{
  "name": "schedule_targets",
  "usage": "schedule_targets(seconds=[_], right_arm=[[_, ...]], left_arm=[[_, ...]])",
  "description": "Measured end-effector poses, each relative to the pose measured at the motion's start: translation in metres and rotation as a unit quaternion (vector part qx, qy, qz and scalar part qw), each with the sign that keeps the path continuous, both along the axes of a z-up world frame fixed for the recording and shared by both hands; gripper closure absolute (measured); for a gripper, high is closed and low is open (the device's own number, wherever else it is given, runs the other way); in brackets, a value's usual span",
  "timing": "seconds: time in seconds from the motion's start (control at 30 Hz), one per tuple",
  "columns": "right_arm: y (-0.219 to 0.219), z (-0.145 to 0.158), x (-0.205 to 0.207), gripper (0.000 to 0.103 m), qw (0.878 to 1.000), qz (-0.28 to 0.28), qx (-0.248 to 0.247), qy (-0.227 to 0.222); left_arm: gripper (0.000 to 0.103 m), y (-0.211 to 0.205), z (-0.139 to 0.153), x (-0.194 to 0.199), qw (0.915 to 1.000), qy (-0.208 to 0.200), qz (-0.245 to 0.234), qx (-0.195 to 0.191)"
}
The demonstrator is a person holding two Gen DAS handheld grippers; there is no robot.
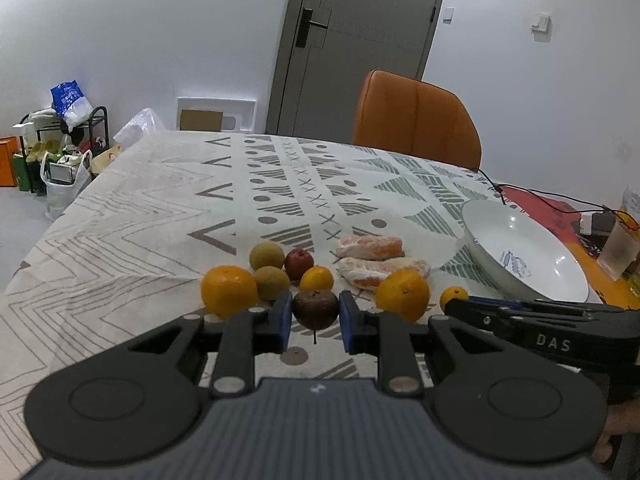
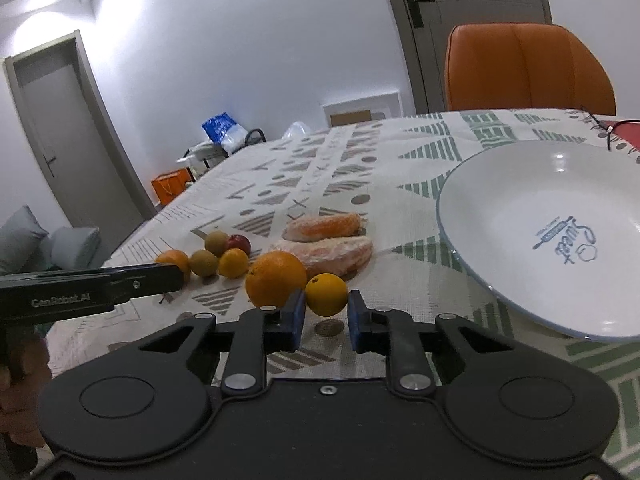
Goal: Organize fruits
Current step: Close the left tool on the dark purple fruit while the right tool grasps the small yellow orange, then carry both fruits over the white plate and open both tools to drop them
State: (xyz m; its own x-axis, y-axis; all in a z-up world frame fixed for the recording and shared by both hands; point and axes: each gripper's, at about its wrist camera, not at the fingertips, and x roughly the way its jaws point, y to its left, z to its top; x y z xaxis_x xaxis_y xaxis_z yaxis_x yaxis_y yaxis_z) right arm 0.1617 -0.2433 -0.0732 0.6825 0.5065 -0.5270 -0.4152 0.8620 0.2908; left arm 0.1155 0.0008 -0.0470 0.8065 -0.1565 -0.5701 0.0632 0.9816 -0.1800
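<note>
My left gripper [image 1: 315, 326] has its jaws parted around a dark brown, wrinkled round fruit [image 1: 315, 308] that sits on the patterned cloth tabletop [image 1: 160, 208] between the blue pads [image 1: 283, 322] — whether either pad touches it I cannot tell. My right gripper [image 2: 327, 320] also stands with jaws apart, a small yellow-orange citrus [image 2: 326, 294] lying just ahead between the tips, a larger orange [image 2: 276, 278] just beside it. Beyond lie two peeled orange halves [image 2: 324, 246], then the white shallow bowl with blue print [image 2: 520, 216], well to the right. The left view alone shows the brown fruit — in the right view my left gripper's black finger [image 2: 120, 282] covers that spot; the right view alone shows the print's lettering.
</note>
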Motion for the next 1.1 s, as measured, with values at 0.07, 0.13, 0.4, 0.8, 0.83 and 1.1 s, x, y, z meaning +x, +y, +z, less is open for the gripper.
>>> schedule_targets(seconds=[0.07,0.13,0.4,0.8,0.83,1.1], right_arm=[[-0.004,0.003,-0.004,0.082,1.0,-0.002,0.005,-0.004],[-0.008,0.007,-0.007,0.082,1.0,-0.004,0.01,-0.009],[-0.03,0.017,-0.02,0.082,0.999,-0.018,0.023,-0.028],[-0.067,0.022,-0.027,0.082,0.997,-0.046,0.036,-0.041],[-0.07,0.021,-0.028,0.082,0.997,-0.05,0.036,-0.041],[-0.094,0.018,-0.026,0.082,0.996,-0.072,0.042,-0.04]], left_arm=[[0.08,-0.003,0.002,-0.002,1.0,-0.004,-0.002,0.002],[0.08,-0.008,0.005,-0.003,1.0,-0.008,-0.004,0.003],[0.08,-0.027,0.014,-0.007,0.9996,-0.022,-0.013,0.011],[0.08,-0.061,0.019,-0.004,0.9986,-0.033,-0.035,0.021],[0.08,-0.064,0.019,-0.003,0.9986,-0.033,-0.036,0.022],[0.08,-0.085,0.019,0.004,0.9977,-0.034,-0.052,0.028]])
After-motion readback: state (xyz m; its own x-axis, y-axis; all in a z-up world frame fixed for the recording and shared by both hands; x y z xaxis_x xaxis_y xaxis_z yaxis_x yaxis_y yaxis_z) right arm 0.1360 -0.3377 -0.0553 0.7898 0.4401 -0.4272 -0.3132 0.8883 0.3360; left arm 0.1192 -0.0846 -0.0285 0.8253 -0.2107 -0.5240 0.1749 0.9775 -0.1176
